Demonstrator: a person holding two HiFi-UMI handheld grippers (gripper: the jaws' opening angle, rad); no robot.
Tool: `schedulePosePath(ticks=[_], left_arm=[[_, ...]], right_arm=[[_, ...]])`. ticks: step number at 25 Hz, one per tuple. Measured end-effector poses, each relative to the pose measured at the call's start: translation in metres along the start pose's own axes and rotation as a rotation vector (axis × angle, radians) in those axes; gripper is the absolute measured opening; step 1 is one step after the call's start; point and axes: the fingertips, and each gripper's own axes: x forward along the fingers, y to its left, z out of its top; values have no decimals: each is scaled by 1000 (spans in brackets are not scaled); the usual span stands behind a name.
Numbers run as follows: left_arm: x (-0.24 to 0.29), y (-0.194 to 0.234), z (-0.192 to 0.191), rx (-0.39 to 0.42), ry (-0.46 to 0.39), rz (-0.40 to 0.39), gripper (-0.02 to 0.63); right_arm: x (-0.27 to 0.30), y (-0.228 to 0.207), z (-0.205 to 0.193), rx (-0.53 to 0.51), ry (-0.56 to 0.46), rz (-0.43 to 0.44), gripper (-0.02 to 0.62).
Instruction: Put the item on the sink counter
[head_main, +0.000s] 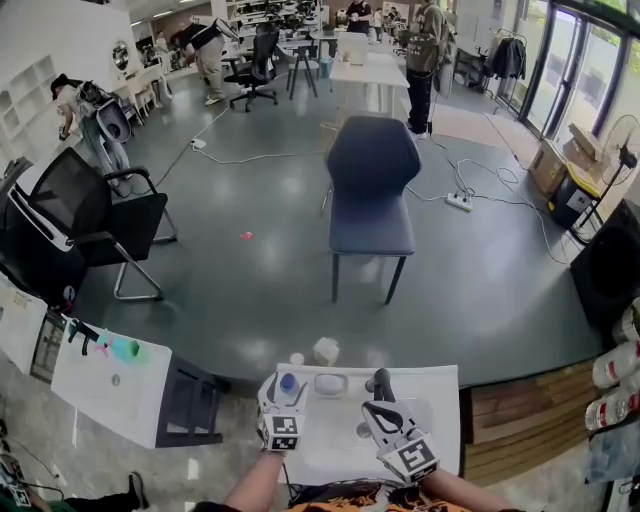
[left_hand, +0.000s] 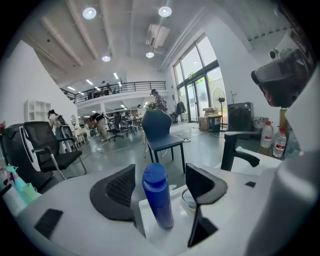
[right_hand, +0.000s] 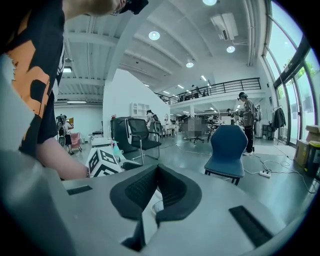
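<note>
Left gripper view: blue bottle (left_hand: 157, 197) upright between left gripper's (left_hand: 160, 176) wide-apart jaws, clear of both; right gripper's (right_hand: 157, 172) jaws together.

I face a wide grey floor (head_main: 250, 290) with a dark blue chair (head_main: 371, 190) standing alone in its middle. Left of that chair sits a black mesh armchair (head_main: 90, 215). Right of it a white power strip (head_main: 459, 201) lies among loose cables, and further right are cardboard boxes (head_main: 570, 160) beside tall glass doors (head_main: 560, 60). Behind the chair stand white tables (head_main: 370, 68) and a black swivel chair (head_main: 258, 65). Overhead, round ceiling lamps (left_hand: 165, 11) shine above a railed mezzanine (left_hand: 125, 86).
</note>
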Motion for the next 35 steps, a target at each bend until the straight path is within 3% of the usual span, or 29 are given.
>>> schedulePosePath(ticks=[6,11,24,35], left_arm=[[-28,-8,41,12,-82,-1,327],[-52,-31,68,4,-138,-26,273],[-97,-88,79,-47,-186,-101,228],[-147,-144,90,-35,-225,-175,42]], right_arm=[[-24,-4,-1,12,-2,-25,14],[-45,-8,-4,22,-15,-40,14],[-91,-5,-16,32,-46,-56,14],[-136,-2,-27,37,-80,-70,14]])
